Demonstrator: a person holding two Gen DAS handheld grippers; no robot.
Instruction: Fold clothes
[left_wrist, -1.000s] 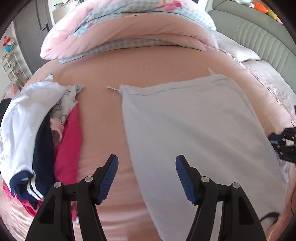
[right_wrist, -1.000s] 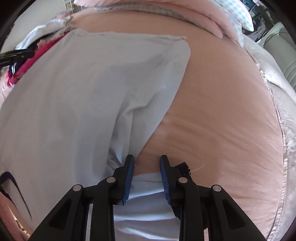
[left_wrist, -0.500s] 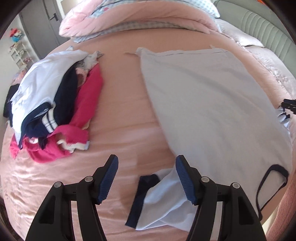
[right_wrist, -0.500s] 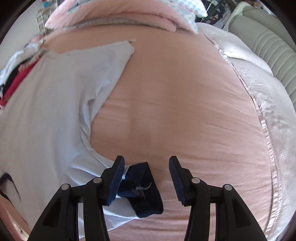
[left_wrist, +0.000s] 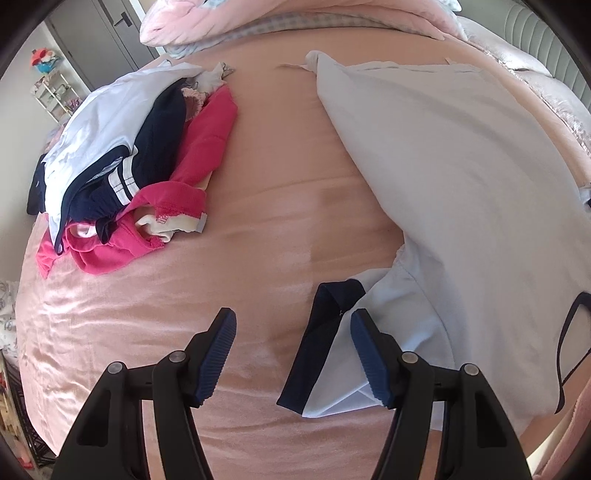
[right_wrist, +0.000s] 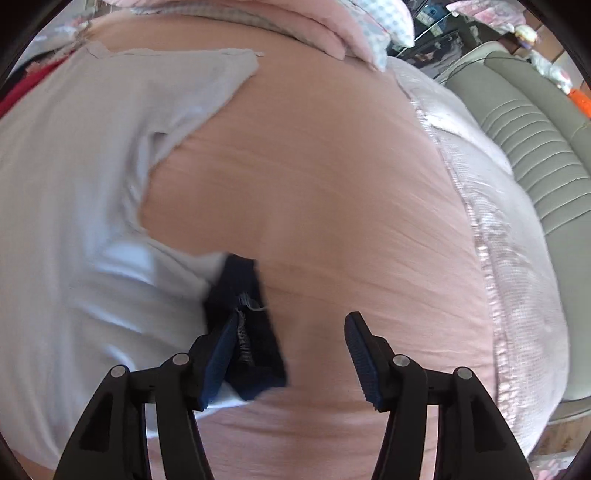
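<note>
A pale blue T-shirt with navy sleeve cuffs lies flat and spread on a pink bedsheet, hem toward twelve o'clock. One short sleeve points to seven o'clock. A heap of unfolded clothes sits at ten o'clock.

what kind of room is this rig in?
Most likely a home bedroom. The light blue shirt is spread on a bed with a pink sheet, a rolled quilt lies at its far end, and a padded headboard runs along one side. Unfolded clothes sit heaped nearby.
</note>
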